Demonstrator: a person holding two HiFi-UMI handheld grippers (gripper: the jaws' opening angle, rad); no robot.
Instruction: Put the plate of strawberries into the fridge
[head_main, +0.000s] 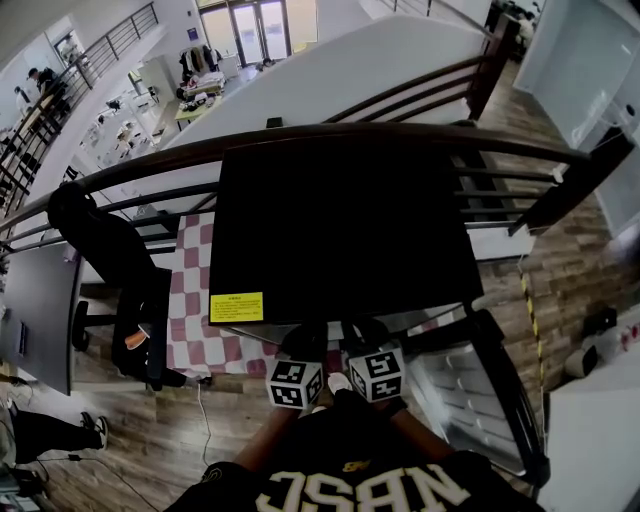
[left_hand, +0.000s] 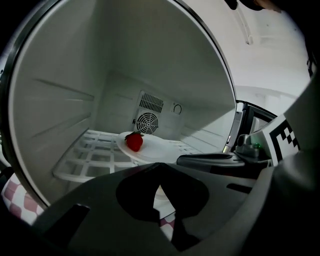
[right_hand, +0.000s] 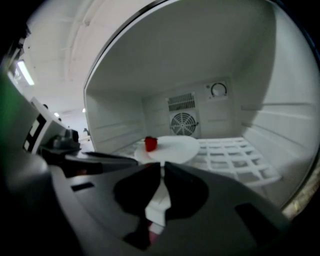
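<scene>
Strawberry (left_hand: 134, 141) on plate (left_hand: 161, 149) in fridge (left_hand: 65, 90): gripper views only.

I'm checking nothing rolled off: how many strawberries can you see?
1. The strawberry sits on the white plate, on the wire shelf inside the fridge. The plate's near edge is out of sight, so more may be hidden.

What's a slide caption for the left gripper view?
White plate with one strawberry on the grid shelf inside the fridge, beyond the shut left tongs.
</scene>
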